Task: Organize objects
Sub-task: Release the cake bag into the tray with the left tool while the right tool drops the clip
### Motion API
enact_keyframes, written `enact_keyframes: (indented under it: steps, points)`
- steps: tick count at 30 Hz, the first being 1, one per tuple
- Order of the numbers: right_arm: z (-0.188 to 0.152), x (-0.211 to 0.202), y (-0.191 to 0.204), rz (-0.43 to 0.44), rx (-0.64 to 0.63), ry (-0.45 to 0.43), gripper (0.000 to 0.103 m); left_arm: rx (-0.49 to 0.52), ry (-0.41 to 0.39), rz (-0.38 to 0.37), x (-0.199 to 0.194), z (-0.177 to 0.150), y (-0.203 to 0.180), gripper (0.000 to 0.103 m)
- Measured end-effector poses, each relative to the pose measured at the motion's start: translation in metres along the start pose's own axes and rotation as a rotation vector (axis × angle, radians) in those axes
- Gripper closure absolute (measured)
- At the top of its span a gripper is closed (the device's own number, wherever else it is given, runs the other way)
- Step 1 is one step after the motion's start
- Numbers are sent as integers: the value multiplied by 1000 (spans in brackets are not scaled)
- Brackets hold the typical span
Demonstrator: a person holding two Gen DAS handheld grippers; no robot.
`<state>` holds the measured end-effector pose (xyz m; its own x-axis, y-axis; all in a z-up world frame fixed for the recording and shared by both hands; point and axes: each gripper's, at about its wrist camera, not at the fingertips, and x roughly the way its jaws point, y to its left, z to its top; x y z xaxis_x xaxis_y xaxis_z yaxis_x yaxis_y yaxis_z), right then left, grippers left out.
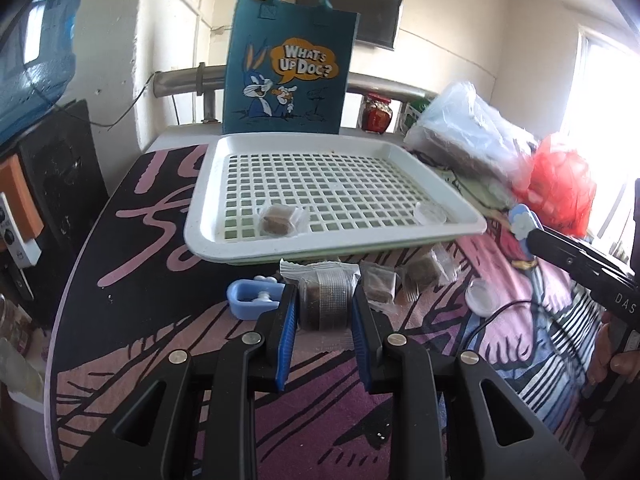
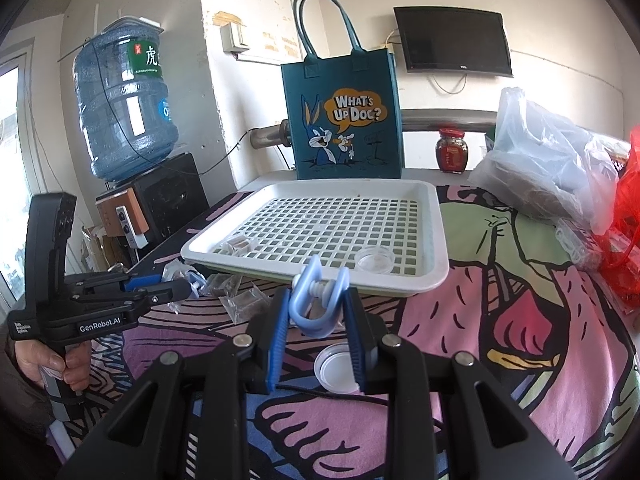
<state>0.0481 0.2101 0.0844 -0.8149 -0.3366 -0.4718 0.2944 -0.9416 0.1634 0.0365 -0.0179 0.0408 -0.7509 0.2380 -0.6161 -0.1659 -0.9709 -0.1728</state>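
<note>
Round table (image 1: 132, 280) under a cartoon-printed cloth (image 2: 500, 360). On it, at the back: white lattice tray (image 1: 400, 147), blue felt bag (image 2: 344, 120) upright behind, red-lidded jar (image 2: 452, 152) to its right. Along the right edge: clear plastic bag (image 2: 540, 160), red bag (image 2: 628, 240). In front of the tray: small clear packets (image 1: 424, 274), blue clip (image 1: 250, 304), clear round lid (image 2: 334, 372), thin black cable (image 2: 332, 394).

left claw (image 1: 325, 308) clamped, tilted down | right claw (image 2: 316, 312) clamped, tilted down
</note>
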Motion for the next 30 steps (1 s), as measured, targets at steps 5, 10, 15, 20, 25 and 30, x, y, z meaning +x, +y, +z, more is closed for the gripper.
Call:
enact_keyframes:
  steps: [5, 10, 15, 20, 25, 30]
  points:
    - [29, -22, -10, 45, 35, -64, 76, -52, -24, 2, -14, 26, 27, 78]
    - [55, -18, -20, 92, 52, -56, 76, -41, -12, 9, -3, 53, 38, 78]
    - [73, 12, -29, 81, 51, 13, 76, -45, 33, -7, 32, 78, 41, 78]
    - [88, 54, -48, 64, 112, 105, 76, -64, 65, -2, 71, 99, 41, 78]
    - [87, 109, -65, -2, 156, 235, 76, -93, 122, 11, 110, 104, 39, 78]
    - [73, 149, -81, -65, 183, 314, 76, -97, 147, 30, 131, 101, 39, 78]
